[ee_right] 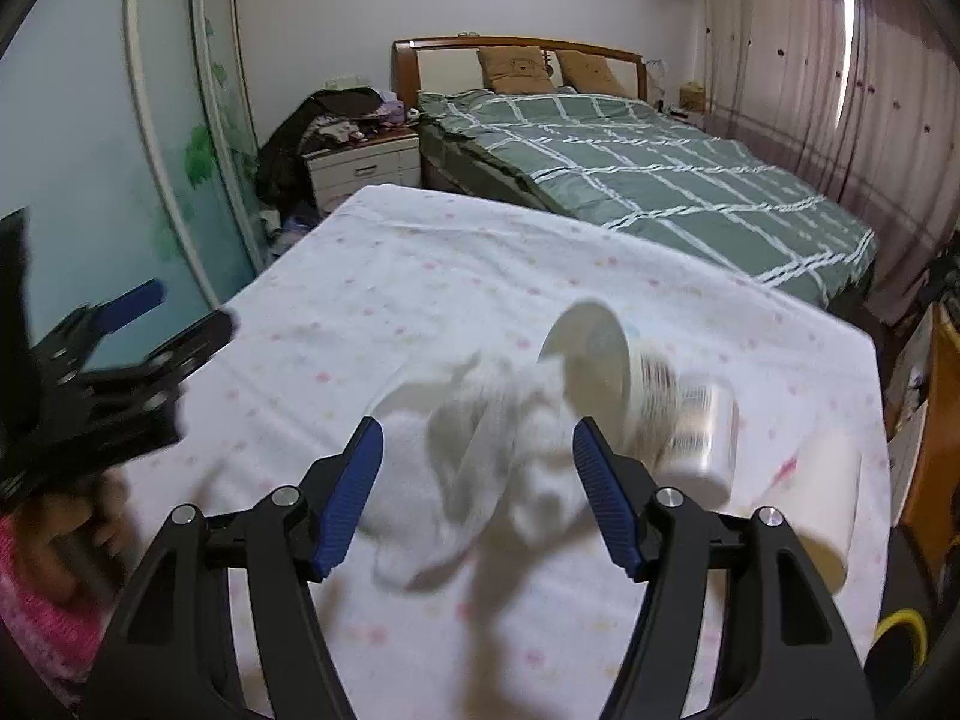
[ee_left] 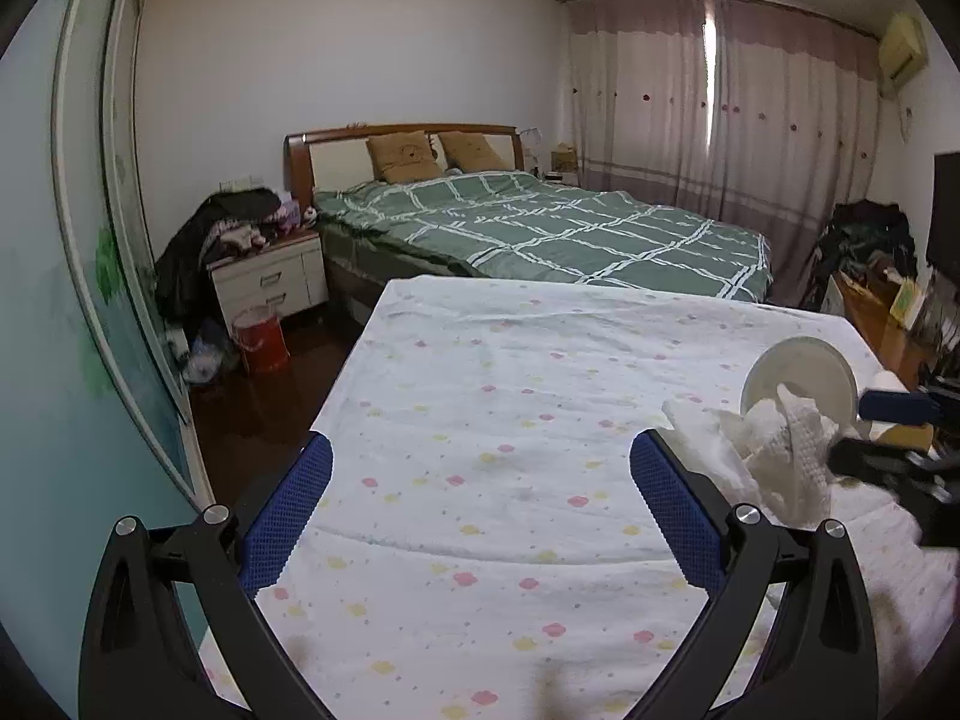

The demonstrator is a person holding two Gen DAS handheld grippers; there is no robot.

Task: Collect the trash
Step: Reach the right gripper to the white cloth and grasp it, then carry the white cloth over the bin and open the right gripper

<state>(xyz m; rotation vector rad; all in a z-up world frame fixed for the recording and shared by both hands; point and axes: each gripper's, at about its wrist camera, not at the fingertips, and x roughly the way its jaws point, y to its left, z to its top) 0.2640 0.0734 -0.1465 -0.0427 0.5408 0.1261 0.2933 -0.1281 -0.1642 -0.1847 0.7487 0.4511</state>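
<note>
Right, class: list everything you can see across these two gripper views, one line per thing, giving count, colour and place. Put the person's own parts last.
Tablecloth: one, white with pink and yellow dots, covering the near surface.
Crumpled tissue: one heap, white, on the cloth ahead of the right gripper.
Cup: one, white, lying on its side behind the tissue.
Bed: one, green checked quilt, wooden headboard, beyond the cloth.
Pillows: two, tan, at the headboard.
Nightstand: one, white, left of the bed, clothes piled on top.
Bucket: one, red, on the floor by the nightstand.
Curtains: pink, drawn, far wall.
Left gripper: black, blue pads, open, nothing between.
Right gripper: black, blue pads, open over the tissue.
</note>
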